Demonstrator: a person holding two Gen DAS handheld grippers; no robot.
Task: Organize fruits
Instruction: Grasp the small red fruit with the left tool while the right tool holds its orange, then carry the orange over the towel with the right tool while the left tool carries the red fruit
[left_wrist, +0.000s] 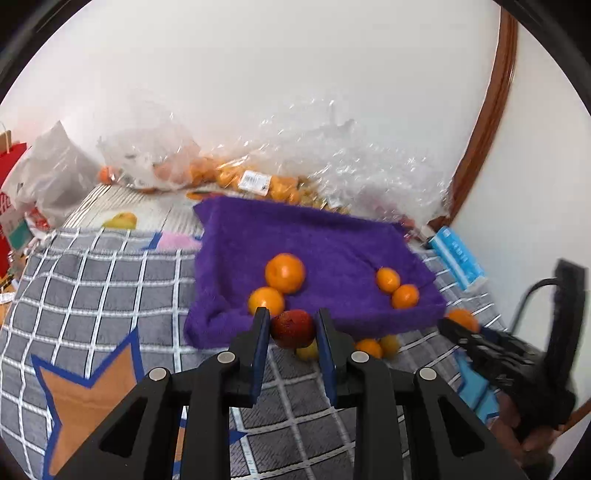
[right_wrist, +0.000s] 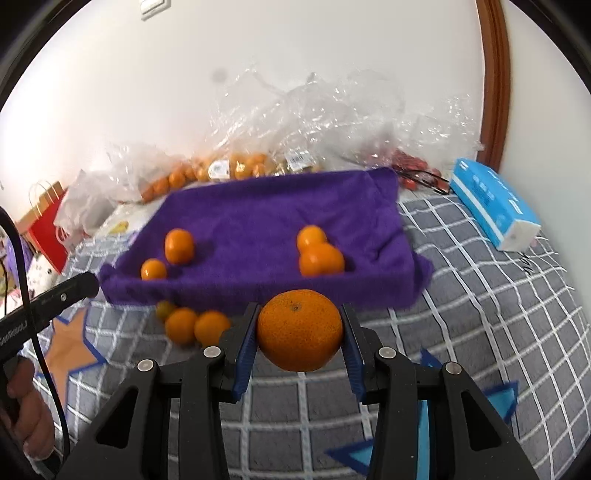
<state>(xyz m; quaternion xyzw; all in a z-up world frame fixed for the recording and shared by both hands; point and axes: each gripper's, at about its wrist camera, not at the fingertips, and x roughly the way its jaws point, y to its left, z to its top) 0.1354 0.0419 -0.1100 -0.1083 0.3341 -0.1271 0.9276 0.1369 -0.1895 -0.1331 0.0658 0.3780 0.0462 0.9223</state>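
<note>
A purple cloth-lined tray (left_wrist: 332, 236) (right_wrist: 266, 210) lies on a grey checked bedspread and holds several oranges (left_wrist: 285, 273) (right_wrist: 320, 258). My left gripper (left_wrist: 292, 325) is shut on a dark red fruit (left_wrist: 292, 328), held above the tray's near edge. My right gripper (right_wrist: 299, 332) is shut on a large orange (right_wrist: 299, 329), held just in front of the tray's near wall. A few small oranges (right_wrist: 195, 325) (left_wrist: 369, 347) lie on the bedspread beside the tray's near edge. The right gripper also shows in the left wrist view (left_wrist: 458, 328).
Clear plastic bags of oranges (left_wrist: 221, 173) (right_wrist: 236, 166) and red fruit (right_wrist: 413, 166) lie against the wall behind the tray. A blue tissue pack (right_wrist: 491, 210) (left_wrist: 458, 258) lies at the right. A red paper bag (right_wrist: 48, 225) stands at the left.
</note>
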